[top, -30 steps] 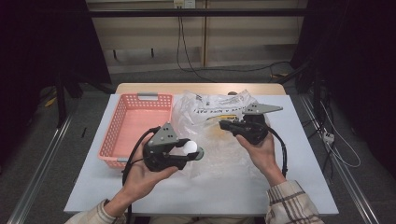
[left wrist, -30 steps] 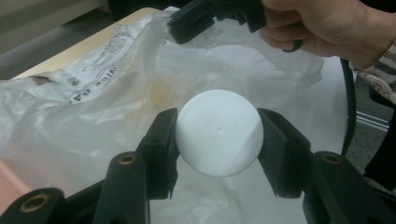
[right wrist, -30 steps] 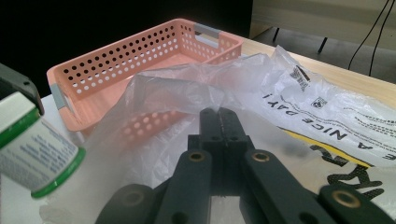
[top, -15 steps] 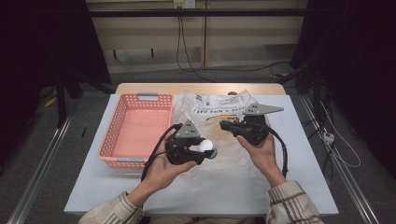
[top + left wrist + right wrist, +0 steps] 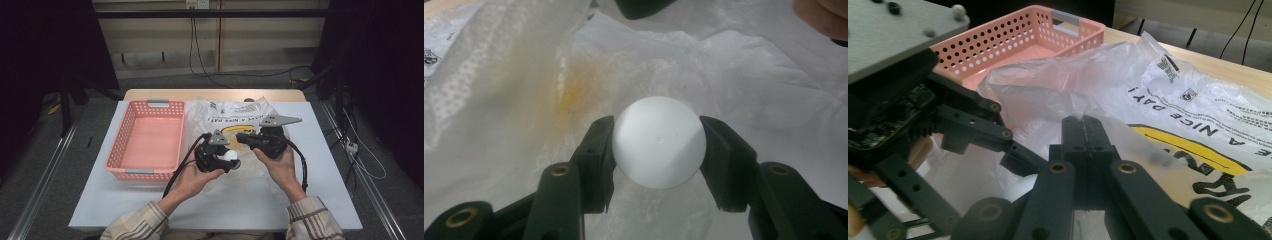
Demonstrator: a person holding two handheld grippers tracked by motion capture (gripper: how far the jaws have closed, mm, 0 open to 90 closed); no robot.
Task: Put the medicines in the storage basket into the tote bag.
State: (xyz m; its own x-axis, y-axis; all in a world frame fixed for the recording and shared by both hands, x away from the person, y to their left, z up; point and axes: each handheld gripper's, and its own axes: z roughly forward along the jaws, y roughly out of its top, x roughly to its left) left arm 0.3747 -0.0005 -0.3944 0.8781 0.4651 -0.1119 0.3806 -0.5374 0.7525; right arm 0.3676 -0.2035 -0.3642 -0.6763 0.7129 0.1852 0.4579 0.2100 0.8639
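Observation:
A white ball [image 5: 230, 156] sits between the black jaws of my left gripper [image 5: 231, 160], which is shut on it. In the left gripper view the ball [image 5: 659, 147] hangs just above crumpled film of the clear plastic bag [image 5: 749, 75]. The bag [image 5: 235, 116], printed with a yellow smiley and black lettering, lies at the table's middle. My right gripper [image 5: 242, 136] is shut just right of the ball. In its own view the jaws [image 5: 1084, 127] meet with the bag's film [image 5: 1168, 95] pinched and draped over one of them. The left gripper's fingers [image 5: 973, 125] reach in beside them.
A pink perforated basket [image 5: 120, 150] stands empty left of the bag, and its rim [image 5: 1013, 45] lies beyond the raised film. The white table top [image 5: 310, 200] has bare room in front and to the right. Cables trail from both grippers.
My left gripper has carried the ball rightward and down, from in front of the basket to the bag beside the right gripper. The right gripper has stayed put.

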